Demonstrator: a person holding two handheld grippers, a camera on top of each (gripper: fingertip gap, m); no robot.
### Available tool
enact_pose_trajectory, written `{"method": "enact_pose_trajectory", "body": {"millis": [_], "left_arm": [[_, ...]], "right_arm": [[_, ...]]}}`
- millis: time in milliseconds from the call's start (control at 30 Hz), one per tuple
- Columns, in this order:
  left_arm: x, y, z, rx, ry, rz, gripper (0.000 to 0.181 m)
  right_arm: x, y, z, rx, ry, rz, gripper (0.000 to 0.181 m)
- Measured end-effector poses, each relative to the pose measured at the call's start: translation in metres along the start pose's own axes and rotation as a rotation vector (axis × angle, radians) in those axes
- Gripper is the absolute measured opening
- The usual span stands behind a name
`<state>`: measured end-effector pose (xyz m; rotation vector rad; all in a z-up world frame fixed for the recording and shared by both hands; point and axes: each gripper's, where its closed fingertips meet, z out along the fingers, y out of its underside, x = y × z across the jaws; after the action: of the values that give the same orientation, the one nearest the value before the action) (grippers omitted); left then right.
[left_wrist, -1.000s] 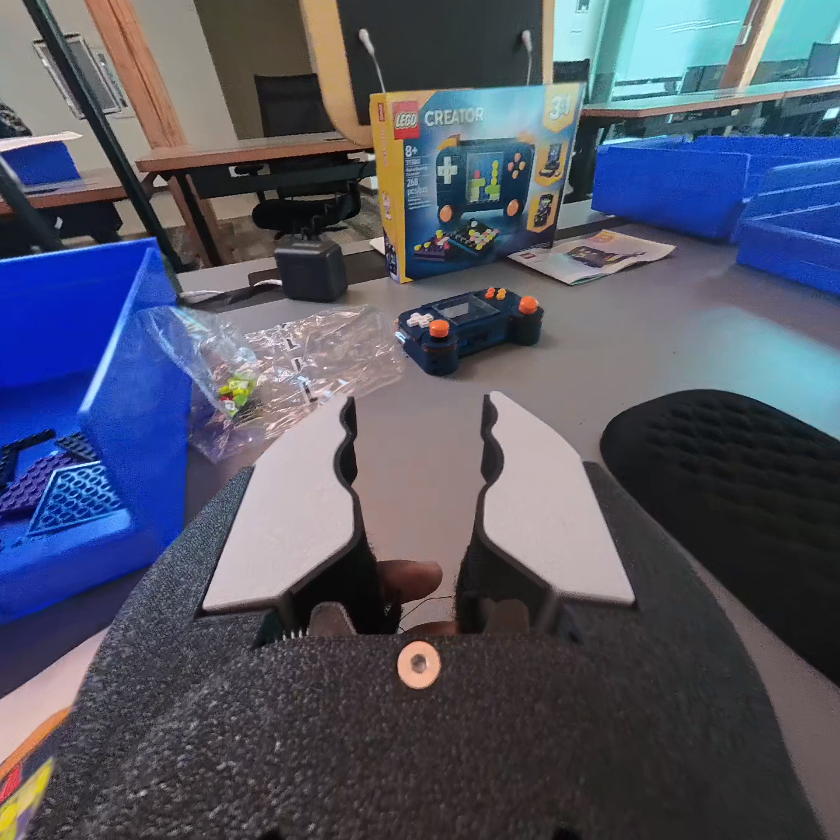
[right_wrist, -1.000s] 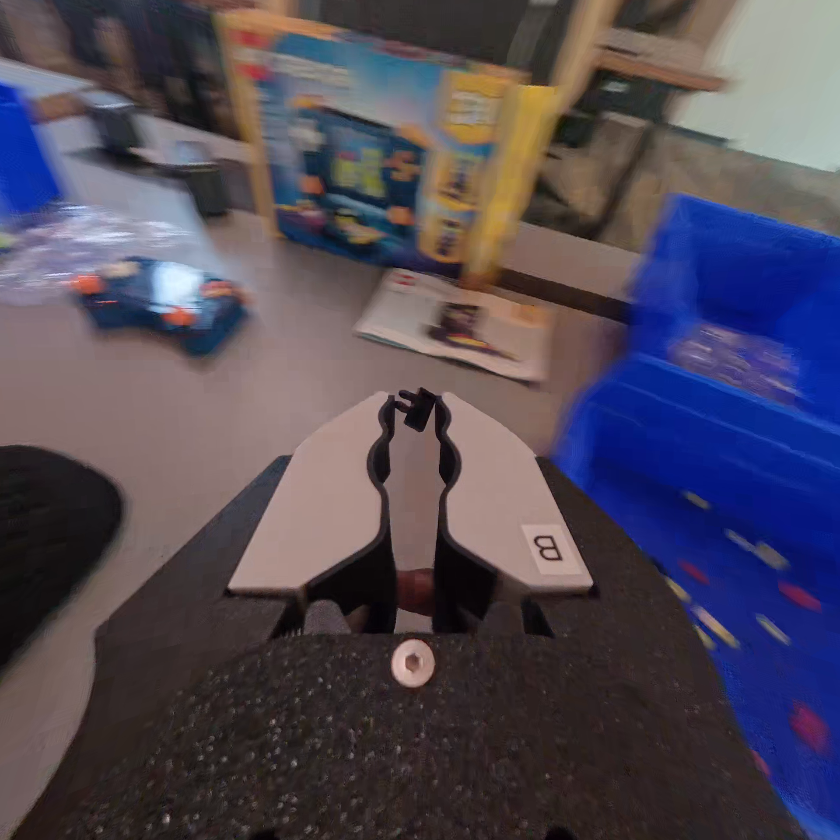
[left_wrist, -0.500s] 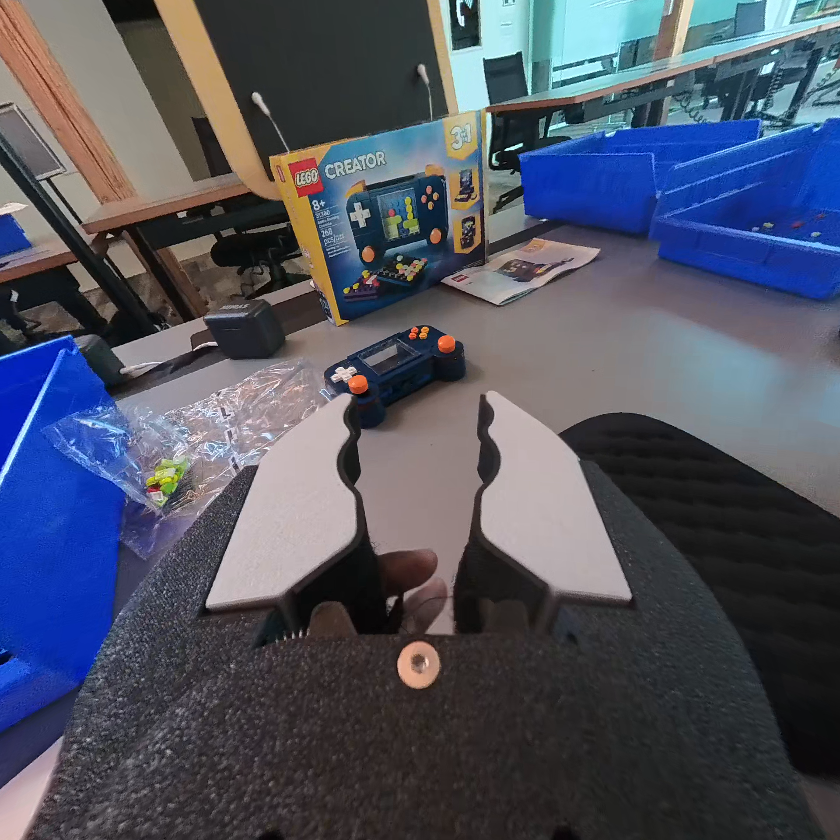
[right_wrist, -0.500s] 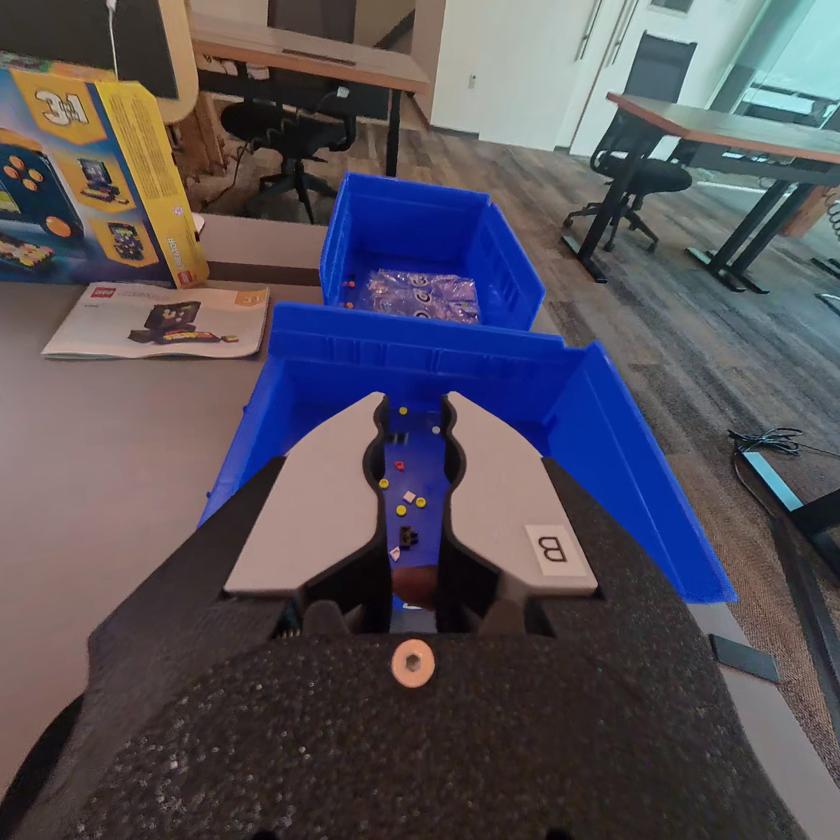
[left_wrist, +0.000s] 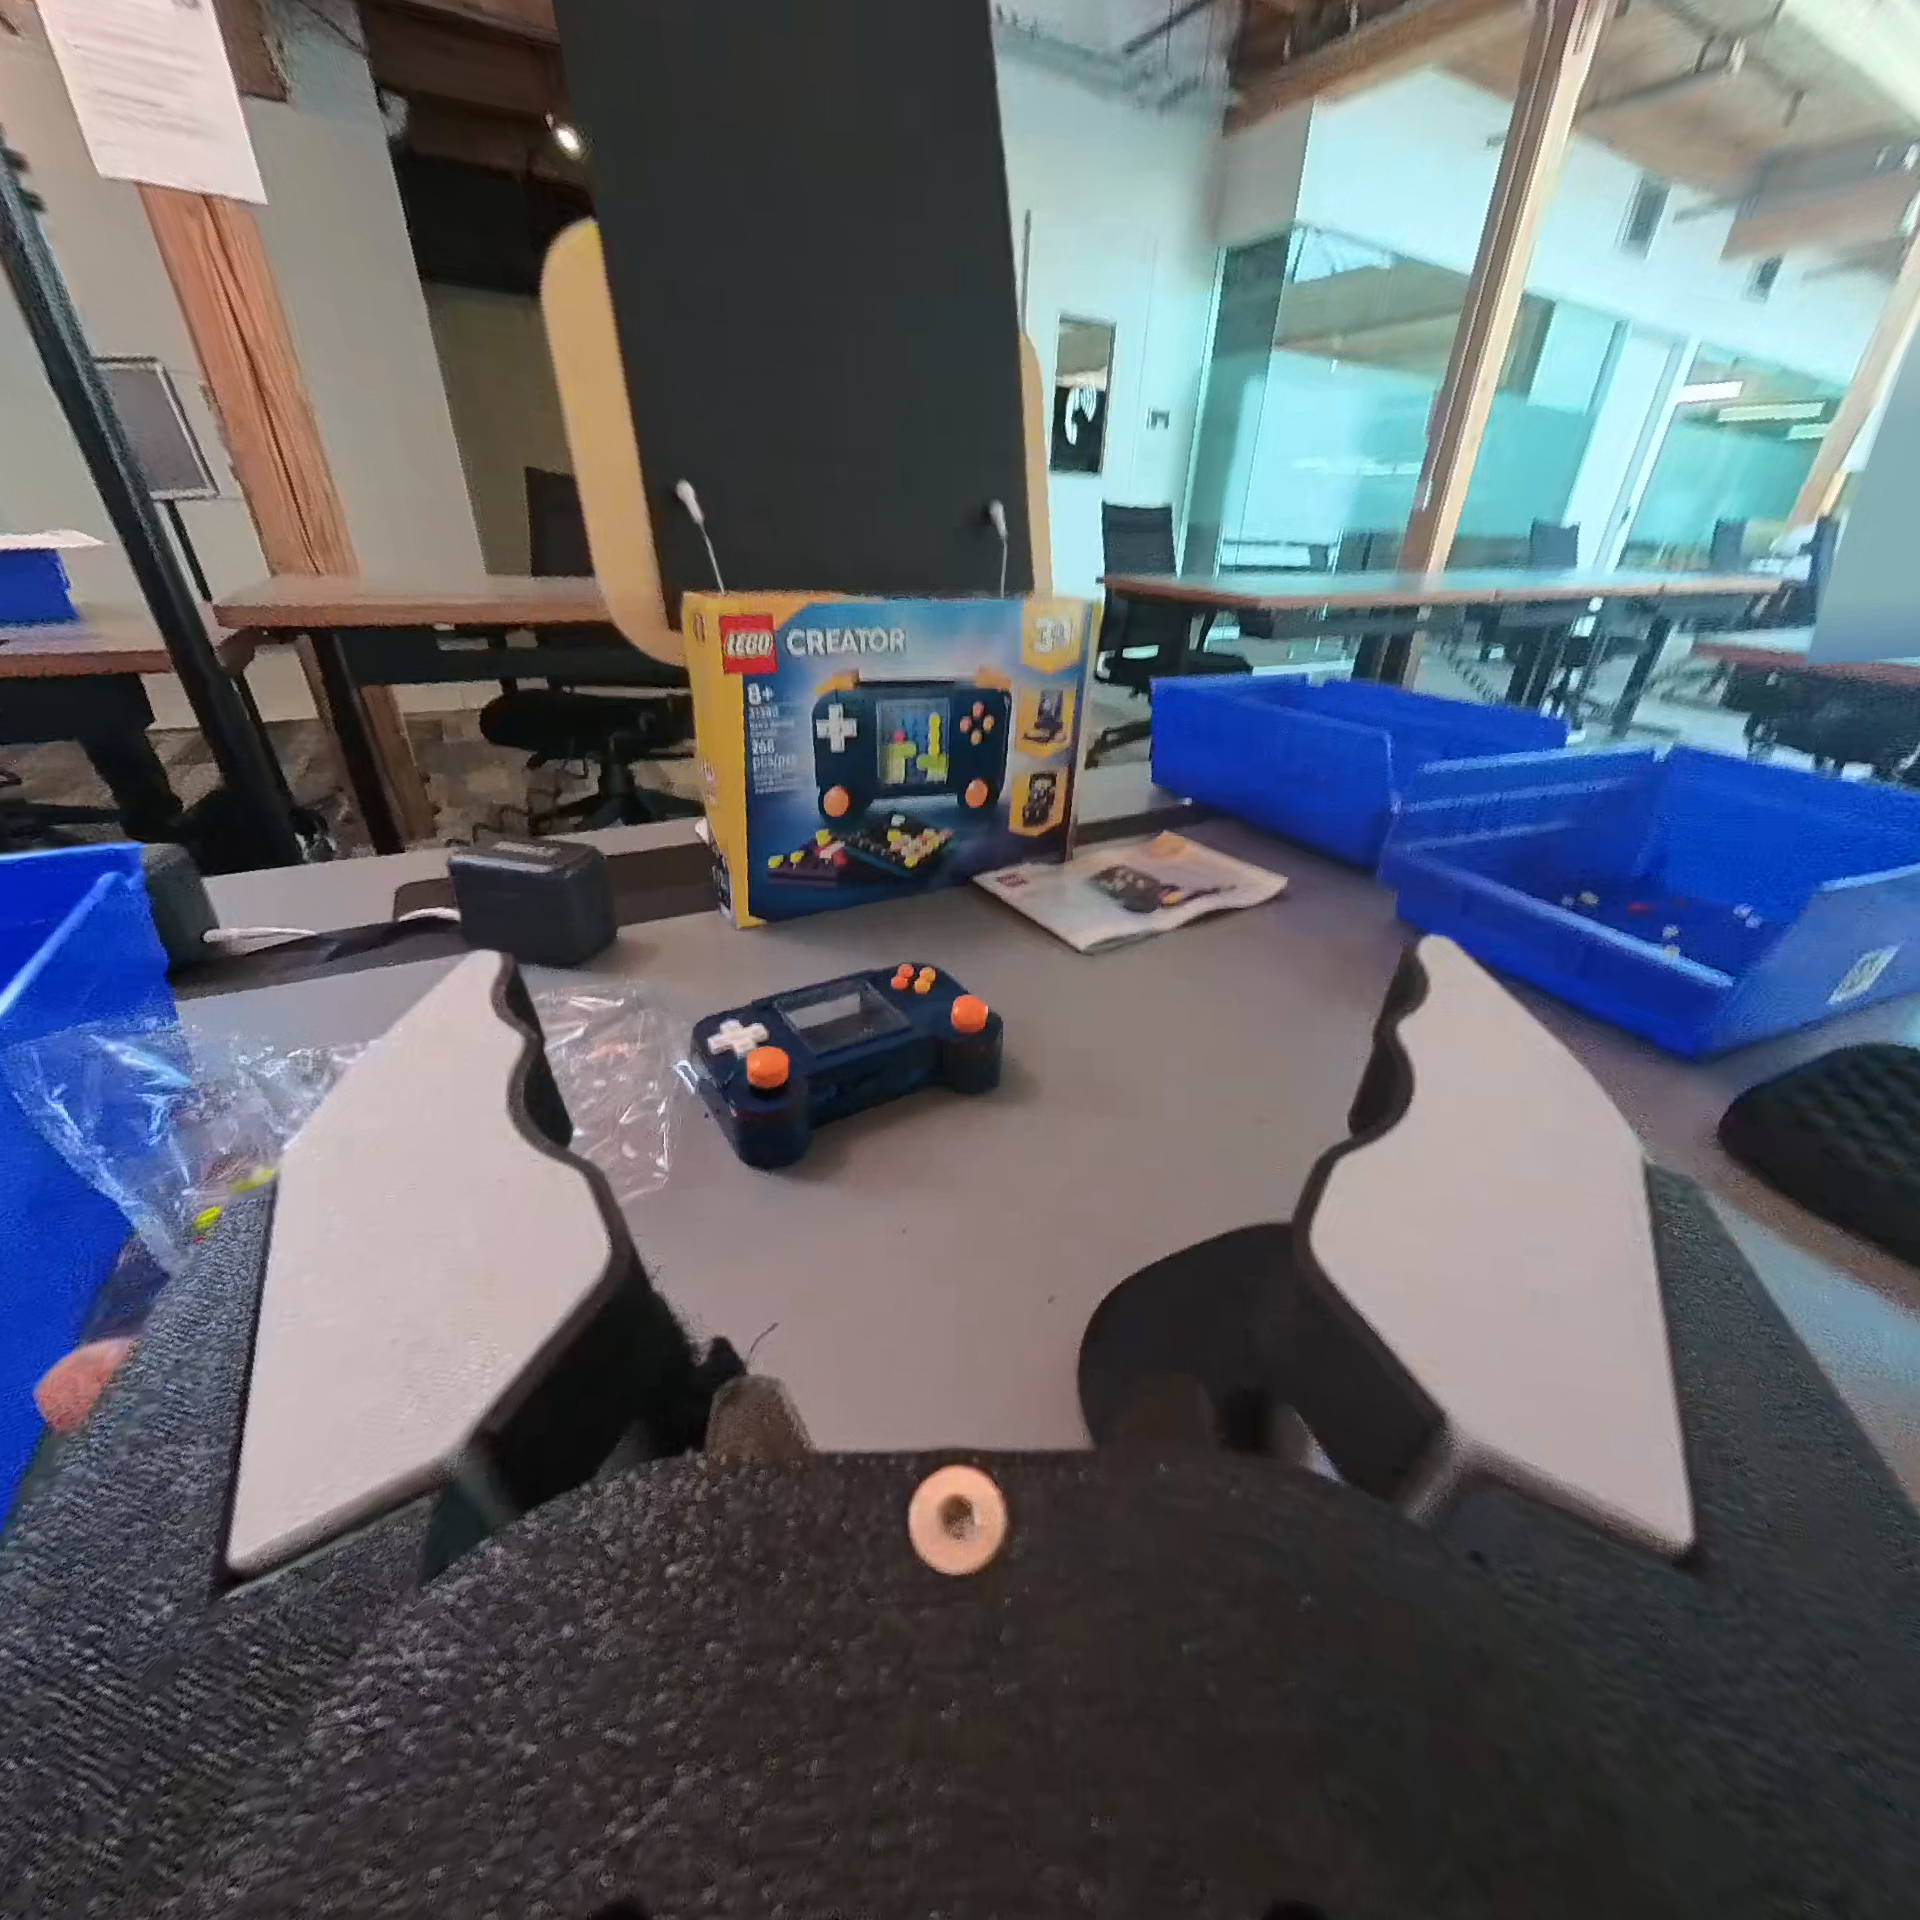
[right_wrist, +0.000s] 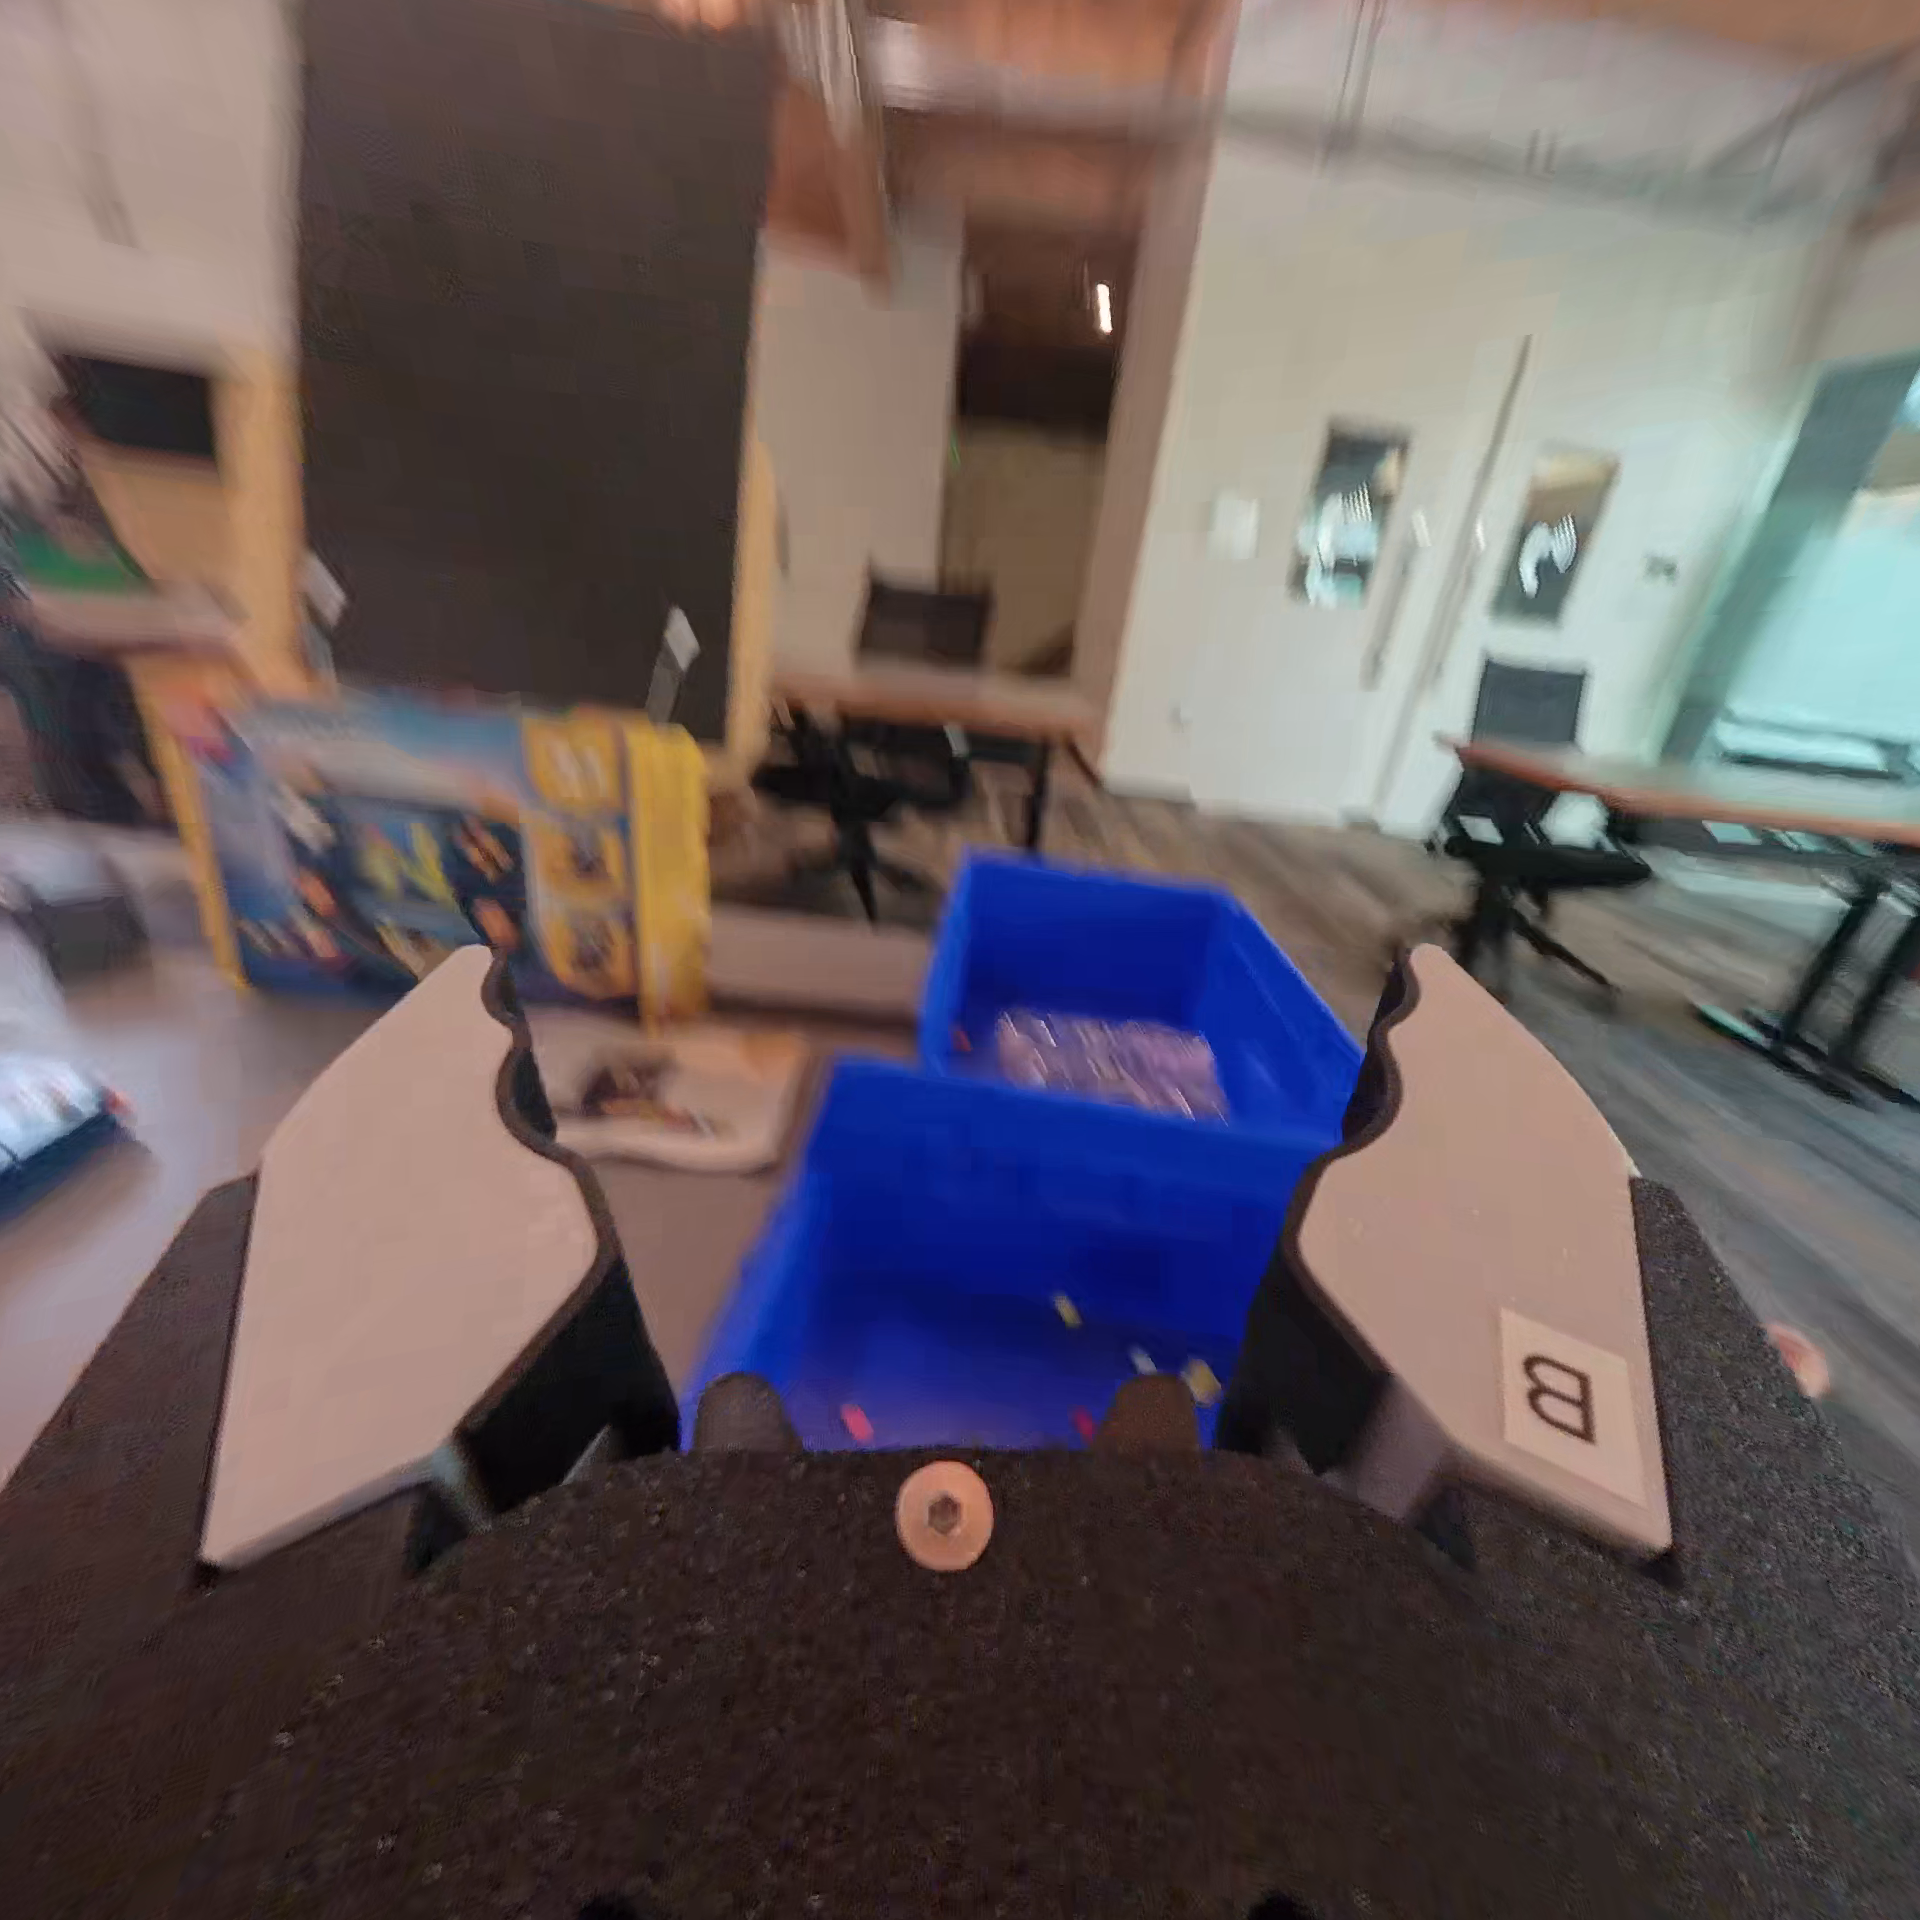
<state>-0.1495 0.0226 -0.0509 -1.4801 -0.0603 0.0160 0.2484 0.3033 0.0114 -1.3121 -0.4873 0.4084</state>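
Straight ahead of the left hand-held gripper (left_wrist: 951, 997), spread wide and empty, a toy game console (left_wrist: 847, 1060) lies crosswise on the surface (left_wrist: 1143, 1122). Apparently over a blue bin (right_wrist: 997, 1247), the blurred right hand-held gripper (right_wrist: 945, 997) gapes empty.

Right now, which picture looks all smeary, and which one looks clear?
The right wrist view is smeary with motion blur: the toy box and the blue bins look streaky. The left wrist view is much sharper on the toy game controller, though its edges bend.
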Motion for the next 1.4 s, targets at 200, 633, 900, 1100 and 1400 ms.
{"method": "enact_pose_trajectory", "body": {"millis": [200, 633, 900, 1100, 1400], "left_arm": [[-0.011, -0.033, -0.012, 0.175, 0.008, -0.001, 0.131], [-0.015, -0.028, -0.012, 0.197, 0.080, -0.024, 0.146], [-0.014, 0.009, -0.004, 0.103, 0.084, -0.016, 0.000], [0.003, 0.036, 0.004, 0.114, 0.278, -0.107, 0.001], [0.020, 0.043, 0.009, 0.194, 0.373, -0.026, 0.028]], "right_arm": [[-0.027, -0.073, -0.032, 0.413, -0.101, 0.104, 0.093], [-0.146, -0.080, -0.034, 0.422, -0.593, 0.145, 0.147], [-0.232, -0.038, 0.008, 0.258, -0.853, 0.191, 0.000], [-0.343, 0.021, 0.047, -0.052, -1.220, 0.071, 0.107], [-0.470, 0.155, 0.121, -0.627, -1.512, -0.410, 0.119]]}}
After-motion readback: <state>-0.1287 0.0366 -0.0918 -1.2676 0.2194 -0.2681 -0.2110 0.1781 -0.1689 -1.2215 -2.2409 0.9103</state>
